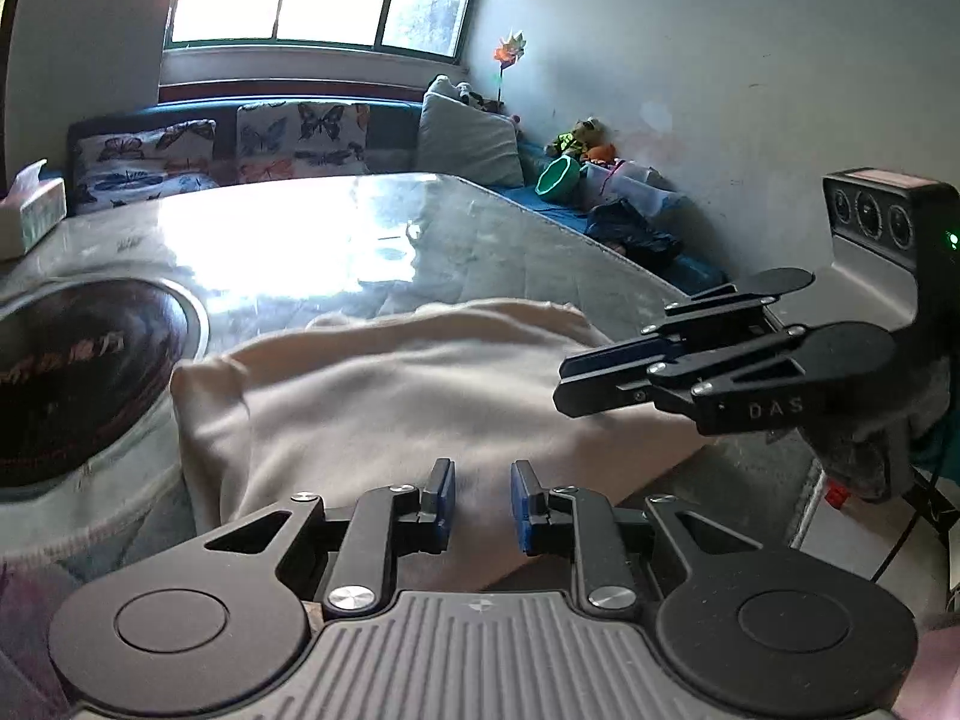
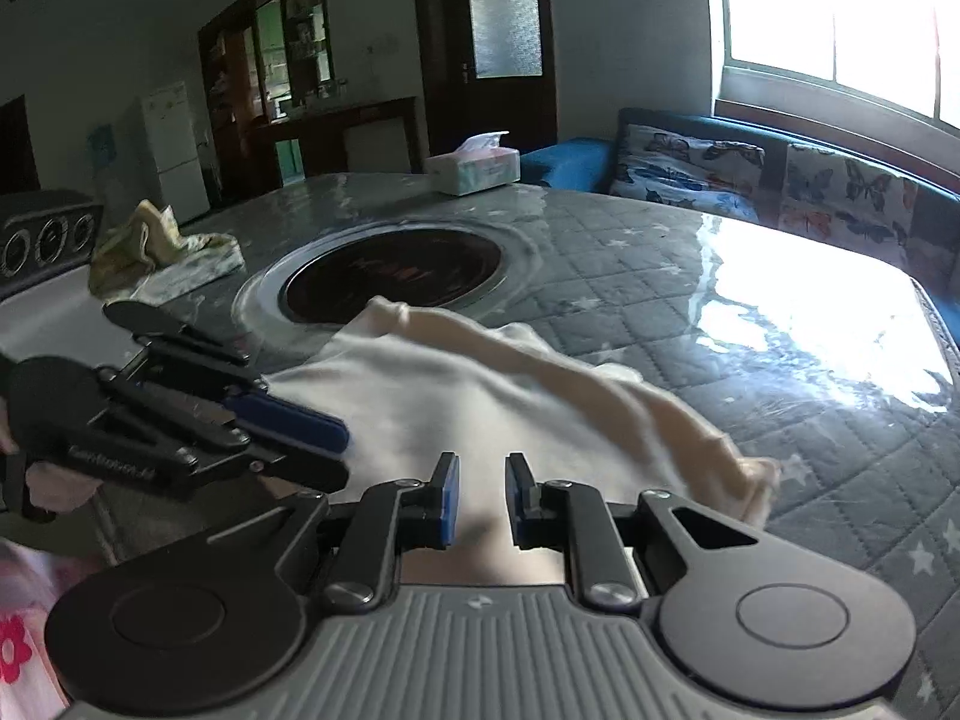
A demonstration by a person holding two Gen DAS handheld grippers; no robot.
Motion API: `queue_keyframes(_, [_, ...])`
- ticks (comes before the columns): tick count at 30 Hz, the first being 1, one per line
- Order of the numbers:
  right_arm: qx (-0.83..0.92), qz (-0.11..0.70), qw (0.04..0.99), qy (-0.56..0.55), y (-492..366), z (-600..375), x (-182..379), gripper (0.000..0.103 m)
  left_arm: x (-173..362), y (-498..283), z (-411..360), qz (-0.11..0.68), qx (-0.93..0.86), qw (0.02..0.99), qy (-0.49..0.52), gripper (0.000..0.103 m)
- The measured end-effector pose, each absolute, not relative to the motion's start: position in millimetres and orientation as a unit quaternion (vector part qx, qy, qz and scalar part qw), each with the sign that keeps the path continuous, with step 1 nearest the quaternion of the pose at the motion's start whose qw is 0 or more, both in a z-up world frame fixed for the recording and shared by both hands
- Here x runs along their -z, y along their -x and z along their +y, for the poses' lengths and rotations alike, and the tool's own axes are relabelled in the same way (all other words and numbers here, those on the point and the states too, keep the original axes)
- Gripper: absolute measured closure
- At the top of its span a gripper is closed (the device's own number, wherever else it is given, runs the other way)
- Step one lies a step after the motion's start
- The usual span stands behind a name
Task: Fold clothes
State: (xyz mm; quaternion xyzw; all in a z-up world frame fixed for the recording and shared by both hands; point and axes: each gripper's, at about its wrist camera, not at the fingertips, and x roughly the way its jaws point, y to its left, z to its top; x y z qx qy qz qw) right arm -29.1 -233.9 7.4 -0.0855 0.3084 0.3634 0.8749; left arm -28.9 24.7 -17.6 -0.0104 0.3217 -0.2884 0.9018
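Note:
A cream garment lies folded in a rough rectangle on the quilted table; it also shows in the right wrist view with a thick rolled edge along its far side. My left gripper hovers over the garment's near edge, open and empty. My right gripper hovers over the near edge too, open and empty. Each gripper shows in the other's view: the right gripper at the garment's right side, the left gripper at its left side, both apart from the cloth.
A round dark inset burner sits in the table just beyond the garment. A crumpled green-yellow cloth and a tissue box lie farther back. A sofa with butterfly cushions stands behind the table under the window.

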Motion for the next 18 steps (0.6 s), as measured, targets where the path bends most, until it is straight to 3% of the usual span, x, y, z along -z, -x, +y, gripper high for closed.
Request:
queue_keyframes(7, [-0.342,0.282,0.890,0.109,51,-229,18,0.086,25,41,31,0.324,0.289,0.900,0.022,0.080])
queue_keyframes(18, [-0.316,0.263,0.906,0.106,74,-254,-3,0.086,8,33,9,0.310,0.309,0.899,0.024,0.080])
